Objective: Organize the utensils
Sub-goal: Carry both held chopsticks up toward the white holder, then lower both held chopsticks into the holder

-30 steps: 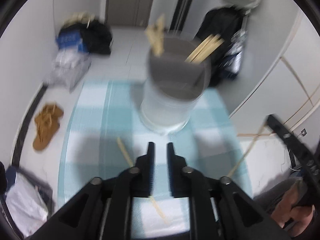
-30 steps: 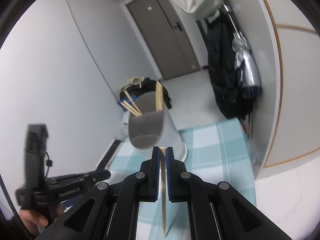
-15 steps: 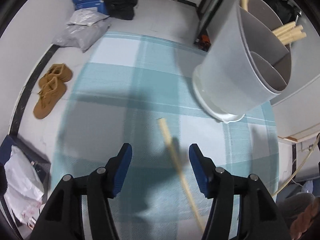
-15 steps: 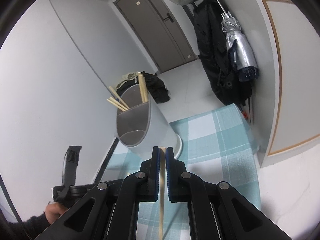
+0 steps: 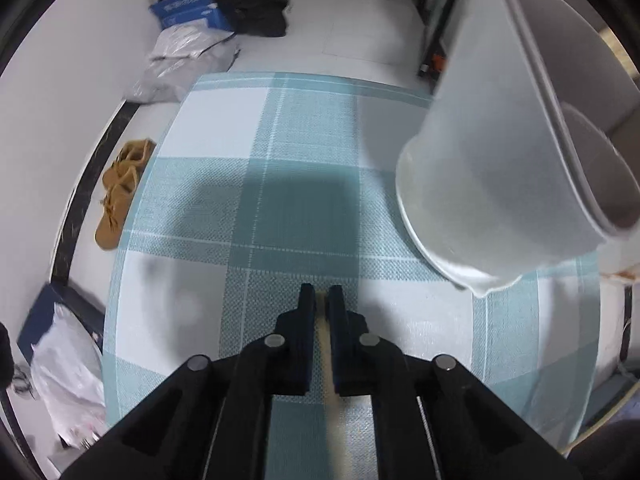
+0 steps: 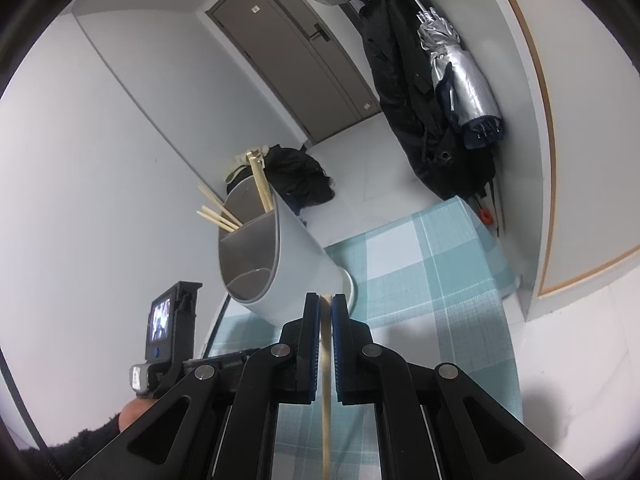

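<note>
While each gripper pinches a single wooden chopstick, the move ahead turns on how those sticks lie relative to the grey utensil holder (image 6: 276, 256). In the right wrist view, the right gripper (image 6: 326, 300) has its fingers pressed onto a chopstick (image 6: 326, 400) whose long axis runs back along the fingers, its tip just showing at the fingertips; the holder stands ahead and slightly left, tilted in this view, with its open compartments facing the camera and several chopsticks (image 6: 224, 216) already leaning in the far compartments. In the left wrist view, the left gripper (image 5: 321, 292) is low over the blue checked cloth on the surface (image 5: 288, 128), fingers closed on another chopstick (image 5: 327, 364) that also lies lengthwise between them; whether it is lifted free of the cloth I cannot tell. From here the holder (image 5: 492, 184) sits ahead and to the right, close by. My judgement is that the right gripper, raised and facing the openings, is better placed to deliver first, and its stick would need tipping upright before it drops in.
</note>
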A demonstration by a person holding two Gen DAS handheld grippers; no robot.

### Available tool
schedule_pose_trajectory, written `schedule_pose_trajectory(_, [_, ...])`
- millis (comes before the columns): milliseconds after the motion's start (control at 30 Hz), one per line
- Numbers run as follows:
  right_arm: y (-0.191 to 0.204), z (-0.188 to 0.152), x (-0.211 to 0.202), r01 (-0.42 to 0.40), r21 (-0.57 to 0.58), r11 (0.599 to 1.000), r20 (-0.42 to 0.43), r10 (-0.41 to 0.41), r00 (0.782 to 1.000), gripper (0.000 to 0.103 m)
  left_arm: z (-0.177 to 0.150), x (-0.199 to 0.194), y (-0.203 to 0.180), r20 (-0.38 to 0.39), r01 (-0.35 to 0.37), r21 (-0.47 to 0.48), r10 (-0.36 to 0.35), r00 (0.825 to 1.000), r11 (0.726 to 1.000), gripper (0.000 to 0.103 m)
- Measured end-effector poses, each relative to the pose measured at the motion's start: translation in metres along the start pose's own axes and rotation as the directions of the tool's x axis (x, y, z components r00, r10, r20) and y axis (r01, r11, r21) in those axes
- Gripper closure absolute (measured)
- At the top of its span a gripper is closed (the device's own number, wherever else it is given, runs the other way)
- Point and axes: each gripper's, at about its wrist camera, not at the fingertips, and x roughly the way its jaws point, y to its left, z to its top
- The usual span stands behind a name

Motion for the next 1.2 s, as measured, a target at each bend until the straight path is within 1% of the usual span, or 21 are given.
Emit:
schedule_pose_trajectory(100, [0.002, 0.000, -0.001, -0.003, -0.006, 1.000, 0.001, 0.003, 1.000, 0.098, -0.003, -0.011, 0.002, 0.052, 0.009, -0.015, -0.009, 0.999, 1.000, 0.102])
schedule_pose_trajectory(200, [0.008, -0.001, -0.003, -0.010, -0.026, 1.000, 0.007, 0.010, 1.000, 0.098, -0.008, -0.036, 0.002, 0.111, 0.061, -0.024, -0.058, 0.992, 0.998, 0.102])
schedule_pose_trajectory(233, [0.012, -0.002, -0.004, -0.016, -0.037, 0.999, 0.009, 0.016, 1.000, 0.098, -0.011, -0.049, 0.001, 0.140, 0.080, -0.020, -0.076, 0.987, 0.997, 0.102])
schedule_pose_trajectory(333, [0.027, -0.004, -0.009, -0.023, -0.088, 0.996, 0.019, 0.025, 1.000, 0.098, -0.024, -0.086, -0.006, 0.226, 0.127, 0.017, -0.127, 0.966, 0.992, 0.102])
schedule_pose_trajectory(367, [0.033, -0.006, -0.011, -0.027, -0.109, 0.994, 0.027, 0.030, 0.999, 0.098, -0.030, -0.102, -0.009, 0.267, 0.138, 0.043, -0.145, 0.953, 0.989, 0.102])
schedule_pose_trajectory(400, [0.039, -0.007, -0.013, -0.026, -0.134, 0.991, 0.034, 0.031, 0.999, 0.098, -0.031, -0.109, -0.015, 0.287, 0.150, 0.061, -0.161, 0.944, 0.987, 0.102])
schedule_pose_trajectory(433, [0.043, -0.007, -0.014, -0.027, -0.152, 0.988, 0.036, 0.033, 0.999, 0.098, -0.039, -0.124, -0.018, 0.323, 0.168, 0.090, -0.188, 0.928, 0.982, 0.102])
schedule_pose_trajectory(467, [0.050, -0.010, -0.016, -0.031, -0.181, 0.983, 0.042, 0.039, 0.998, 0.098, -0.040, -0.131, -0.024, 0.341, 0.170, 0.107, -0.197, 0.919, 0.980, 0.102])
schedule_pose_trajectory(533, [0.060, -0.013, -0.018, -0.030, -0.213, 0.977, 0.046, 0.041, 0.998, 0.098, -0.047, -0.145, -0.033, 0.354, 0.194, 0.149, -0.235, 0.905, 0.970, 0.102])
schedule_pose_trajectory(567, [0.065, -0.014, -0.018, -0.030, -0.228, 0.973, 0.046, 0.041, 0.998, 0.098, -0.044, -0.145, -0.033, 0.356, 0.201, 0.162, -0.247, 0.901, 0.966, 0.102])
schedule_pose_trajectory(700, [0.078, -0.019, -0.017, -0.020, -0.271, 0.962, 0.050, 0.034, 0.998, 0.098, -0.053, -0.157, -0.039, 0.375, 0.206, 0.210, -0.273, 0.886, 0.956, 0.102])
schedule_pose_trajectory(767, [0.081, -0.019, -0.017, -0.015, -0.280, 0.960, 0.052, 0.031, 0.998, 0.098, -0.052, -0.156, -0.042, 0.372, 0.203, 0.232, -0.280, 0.885, 0.951, 0.102])
schedule_pose_trajectory(833, [0.083, -0.019, -0.015, -0.006, -0.291, 0.957, 0.055, 0.023, 0.998, 0.098, -0.056, -0.158, -0.047, 0.355, 0.211, 0.273, -0.303, 0.884, 0.939, 0.102])
schedule_pose_trajectory(900, [0.082, -0.019, -0.014, -0.004, -0.291, 0.957, 0.063, 0.023, 0.998, 0.098, -0.057, -0.158, -0.051, 0.345, 0.187, 0.296, -0.287, 0.893, 0.937, 0.102])
schedule_pose_trajectory(1000, [0.080, -0.024, -0.009, 0.009, -0.282, 0.959, 0.058, 0.007, 0.998, 0.098, -0.060, -0.158, -0.053, 0.339, 0.164, 0.294, -0.262, 0.904, 0.942, 0.102])
schedule_pose_trajectory(1067, [0.079, -0.025, -0.008, 0.012, -0.273, 0.962, 0.055, 0.003, 0.999, 0.098, -0.059, -0.158, -0.048, 0.326, 0.178, 0.278, -0.267, 0.907, 0.944, 0.102])
schedule_pose_trajectory(1200, [0.080, -0.021, -0.013, 0.006, -0.266, 0.964, 0.059, 0.011, 0.998, 0.098, -0.057, -0.164, -0.043, 0.330, 0.185, 0.272, -0.272, 0.904, 0.944, 0.102])
